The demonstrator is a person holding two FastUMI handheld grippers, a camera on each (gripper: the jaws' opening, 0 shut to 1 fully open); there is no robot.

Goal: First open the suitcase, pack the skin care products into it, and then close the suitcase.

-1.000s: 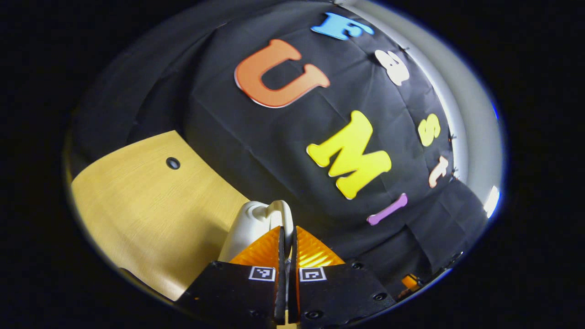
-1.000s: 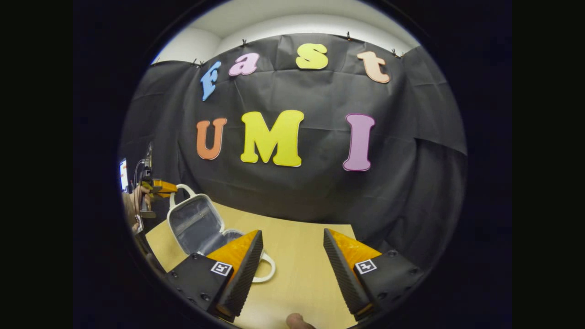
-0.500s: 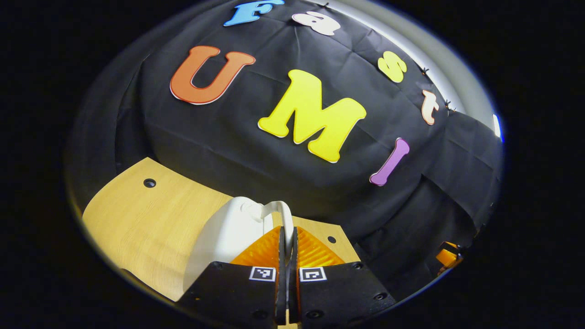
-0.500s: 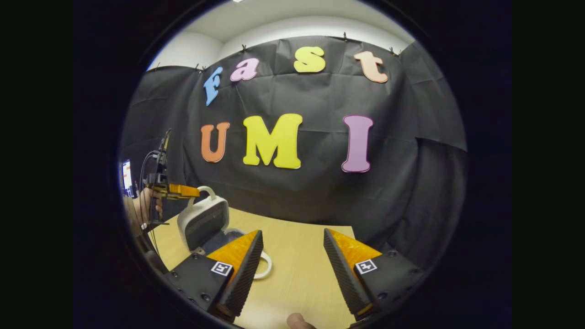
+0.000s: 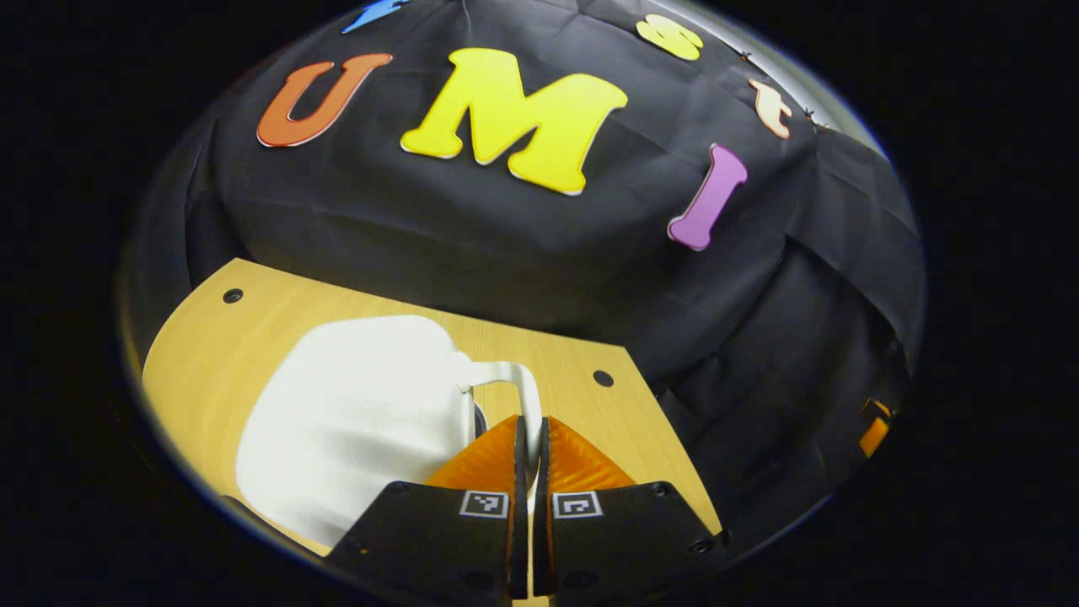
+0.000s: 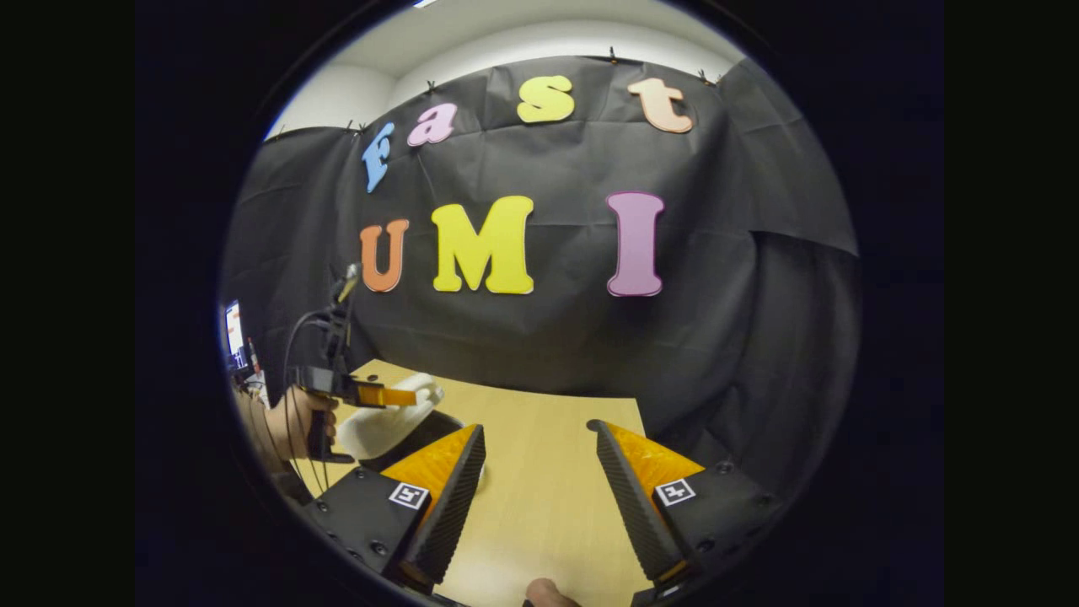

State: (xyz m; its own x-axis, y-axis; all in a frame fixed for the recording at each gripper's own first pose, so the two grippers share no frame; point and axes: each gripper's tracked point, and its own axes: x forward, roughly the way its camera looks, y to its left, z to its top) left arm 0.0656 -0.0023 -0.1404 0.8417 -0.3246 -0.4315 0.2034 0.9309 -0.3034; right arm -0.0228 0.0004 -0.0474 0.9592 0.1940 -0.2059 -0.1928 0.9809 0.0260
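Observation:
A small white suitcase [image 5: 354, 413] lies on the wooden table [image 5: 573, 396]. Its lid [image 6: 379, 421] is swung far down toward the base, with a dark gap still showing underneath. My left gripper [image 5: 528, 438] is shut on the lid's white handle [image 5: 518, 388]. From the right gripper view that same left gripper [image 6: 396, 394] shows at the left, held by a hand [image 6: 295, 413], with the lid below it. My right gripper [image 6: 539, 472] is open over the bare tabletop, holding nothing. The inside of the case is hidden.
The black cloth wall [image 6: 548, 337] closes off the table's far edge. Small round holes [image 5: 602, 378] mark the table's back corners. A screen [image 6: 233, 324] glows at the far left. A fingertip [image 6: 548, 594] shows at the bottom edge.
The left gripper has swung the lid by its handle from upright down toward the base. The right gripper has barely moved and stayed open.

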